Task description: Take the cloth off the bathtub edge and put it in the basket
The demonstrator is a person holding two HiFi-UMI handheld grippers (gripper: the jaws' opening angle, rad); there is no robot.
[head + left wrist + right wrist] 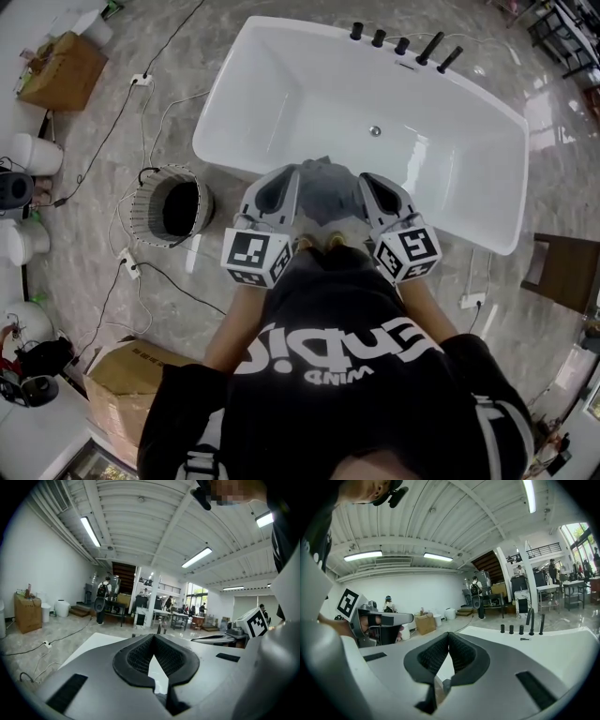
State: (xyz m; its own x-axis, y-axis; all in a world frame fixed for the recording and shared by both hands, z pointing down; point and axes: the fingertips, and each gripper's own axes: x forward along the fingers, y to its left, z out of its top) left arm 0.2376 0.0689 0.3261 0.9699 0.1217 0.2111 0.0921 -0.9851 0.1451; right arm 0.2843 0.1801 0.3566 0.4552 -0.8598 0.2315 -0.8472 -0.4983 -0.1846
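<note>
A grey cloth (328, 186) lies bunched on the near edge of the white bathtub (281, 84), just in front of me. My left gripper (287, 174) (152, 638) sits at the cloth's left side and my right gripper (369, 178) (449, 634) at its right side. Both point out over the tub. In both gripper views the dark pads meet at their tips with nothing between them, and the cloth does not show there. The round mesh basket (173, 208) stands on the floor left of the tub, dark inside.
Black tap fittings (403, 42) line the tub's far rim. Cables (122, 122) run over the marble floor near the basket. Cardboard boxes (61, 66) (122, 375) and white containers (37, 155) stand at the left, a brown chair (567, 272) at the right.
</note>
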